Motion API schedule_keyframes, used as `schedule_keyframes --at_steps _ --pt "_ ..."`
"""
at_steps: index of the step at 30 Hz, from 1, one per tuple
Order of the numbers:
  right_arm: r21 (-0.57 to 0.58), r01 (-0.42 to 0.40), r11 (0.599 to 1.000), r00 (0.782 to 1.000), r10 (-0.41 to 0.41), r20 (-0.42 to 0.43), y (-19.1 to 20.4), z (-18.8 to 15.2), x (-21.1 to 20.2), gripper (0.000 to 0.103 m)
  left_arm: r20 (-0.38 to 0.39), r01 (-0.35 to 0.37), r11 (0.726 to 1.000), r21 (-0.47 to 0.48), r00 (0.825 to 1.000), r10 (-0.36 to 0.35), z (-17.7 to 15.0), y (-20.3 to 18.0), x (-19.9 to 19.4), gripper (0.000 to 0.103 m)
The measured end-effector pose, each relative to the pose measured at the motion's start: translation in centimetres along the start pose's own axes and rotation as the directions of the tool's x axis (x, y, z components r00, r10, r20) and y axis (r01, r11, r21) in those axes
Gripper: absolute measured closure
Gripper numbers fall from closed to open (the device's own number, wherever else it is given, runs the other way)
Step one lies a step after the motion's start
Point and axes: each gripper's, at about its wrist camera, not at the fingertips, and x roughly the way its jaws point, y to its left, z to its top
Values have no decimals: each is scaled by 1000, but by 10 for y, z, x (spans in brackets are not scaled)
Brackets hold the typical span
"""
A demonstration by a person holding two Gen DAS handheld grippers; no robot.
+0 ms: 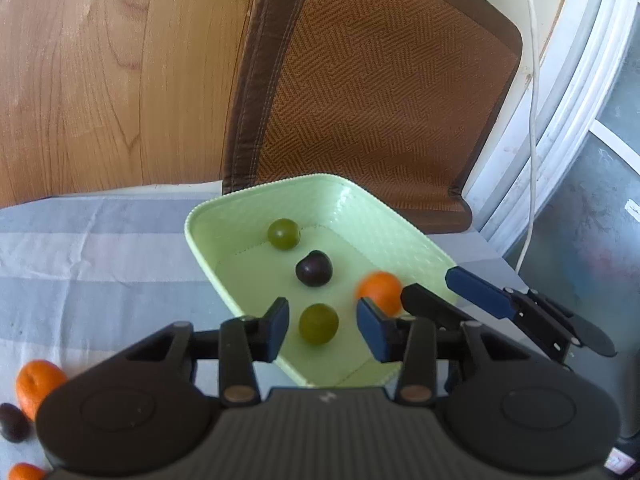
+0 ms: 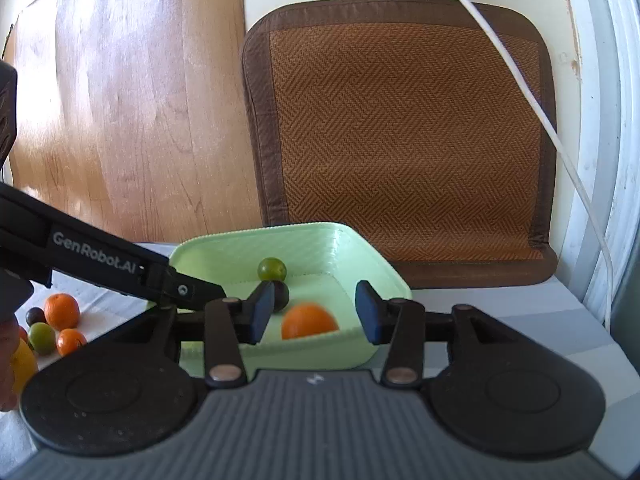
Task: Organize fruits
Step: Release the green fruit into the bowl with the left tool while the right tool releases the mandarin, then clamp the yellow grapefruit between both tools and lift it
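Both pairs of jaws stand apart with nothing pressed between their pads. The left gripper (image 1: 323,330) hangs over the near end of the green basket (image 1: 208,236), and a green fruit (image 1: 319,323) lies on the basket floor below the gap, touched by neither pad. The right gripper (image 2: 316,312) is poised over the basket's near right part, with a blurred orange (image 2: 310,322) below its gap, free of both pads and seemingly just let go.

Also in the basket are a second green fruit (image 1: 283,233) toward the far wall and a dark plum (image 1: 314,268) near the middle. Outside the basket to the left, on the striped cloth (image 1: 92,264), more fruit waits: an orange (image 2: 61,311), a smaller orange (image 2: 70,341), a green one (image 2: 41,337), a small dark one (image 2: 35,315) and part of a yellow fruit (image 2: 23,364) at the picture's edge.

The step in hand looks like the release: two fruits have been delivered into the basket and the grippers are free. The task seems roughly half done, judging by what lies outside.

Next, each gripper should clear the basket rim, swing left to the loose cluster and straddle one fruit at a time. The fruits sit close together and are round, so a careless approach could nudge neighbours into rolling.
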Motion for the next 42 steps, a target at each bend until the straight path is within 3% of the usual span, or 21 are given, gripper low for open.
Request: schedule_keyframes --at_steps 2,7,10,14,17,22,24,27,28,30,32,36,40,42 --pt "20 -12 1000 1000 11 12 -2 -2 -5 55 24 16 1000 4 1000 -16 2 1 -16 64" --pt "45 -12 999 998 9 68 -6 -5 -22 56 167 35 999 -3 985 -34 -7 22 -100 64" --pt "107 -48 993 995 38 91 -8 2 -31 56 233 -13 1000 -26 972 18 -29 48 -146 63" --pt "112 -142 983 987 132 94 13 2 -51 56 263 -121 990 -71 955 135 -66 83 -184 63" --pt "81 -229 970 972 224 72 43 -7 -69 55 244 -133 985 -107 957 156 -90 101 -192 63" --pt "37 -356 934 934 357 -32 98 -20 -71 55 196 -71 978 -197 974 110 -117 125 -186 63" --pt "17 -374 927 925 374 -73 118 -22 -64 54 198 -44 974 -223 976 89 -122 130 -185 63" --pt "55 -400 915 906 404 -128 136 -23 -45 54 212 -31 972 -233 974 82 -131 135 -191 63" --pt "101 -416 904 888 427 -171 146 -24 -34 52 216 -26 971 -239 973 79 -131 137 -193 63" --pt "85 -408 909 894 416 -164 153 -24 -35 50 227 -9 967 -254 971 69 -133 141 -198 63" --pt "-15 -431 902 894 425 -144 175 -24 -49 50 237 0 964 -265 969 66 -133 147 -201 57" --pt "-116 -556 823 828 538 -156 207 -21 -73 53 251 24 956 -292 967 53 -133 159 -201 55" --pt "-109 -501 859 862 484 -150 205 -24 -65 52 236 45 950 -309 971 31 -138 163 -194 54" --pt "-99 -499 861 858 476 -193 208 -29 -55 51 241 -5 959 -282 968 75 -142 159 -192 51"
